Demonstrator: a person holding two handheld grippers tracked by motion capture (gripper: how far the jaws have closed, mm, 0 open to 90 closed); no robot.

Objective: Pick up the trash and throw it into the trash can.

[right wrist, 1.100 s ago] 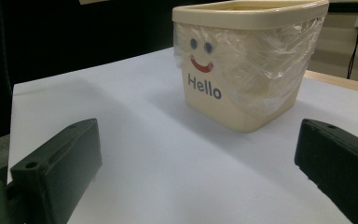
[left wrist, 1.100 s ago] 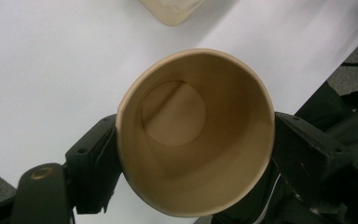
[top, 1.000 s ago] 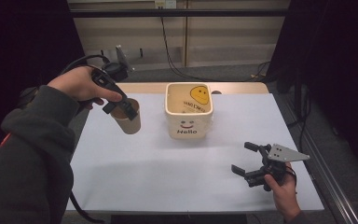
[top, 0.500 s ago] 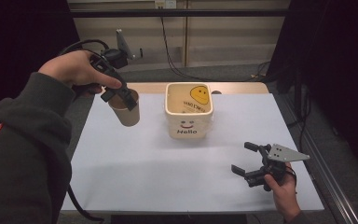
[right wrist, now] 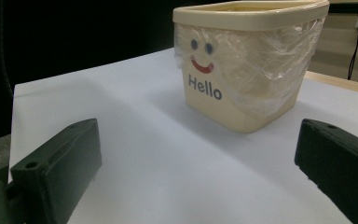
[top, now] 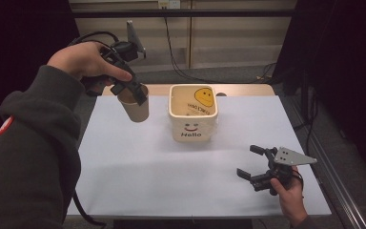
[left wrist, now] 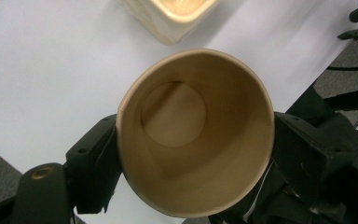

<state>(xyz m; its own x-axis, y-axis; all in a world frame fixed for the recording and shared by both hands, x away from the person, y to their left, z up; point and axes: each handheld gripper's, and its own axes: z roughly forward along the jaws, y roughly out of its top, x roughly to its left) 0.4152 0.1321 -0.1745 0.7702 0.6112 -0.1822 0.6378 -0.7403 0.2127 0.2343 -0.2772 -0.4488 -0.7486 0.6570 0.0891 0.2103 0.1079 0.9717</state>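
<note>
White table (top: 138, 171) in a dark room: left gripper (top: 129, 90) clamped a paper cup (top: 134, 109) aloft just left of the Hello bin (top: 193, 114) (nearer hand), while right gripper (top: 256, 164) sat splayed, empty, front-right of the bin.

Even overhead light brightens the white table (top: 171, 157), leaving dark surroundings and soft shadows. In the left gripper view, the tabletop and cream tub (left wrist: 170, 16) blur.

cup (top: 134, 109): plain tan, inside and out; bin (top: 192, 114): cream, printed with a red smile, dark eyes, dark "Hello"; yellow smiley face inside bin; table (top: 138, 162) under bin: white; jaws: black
</note>
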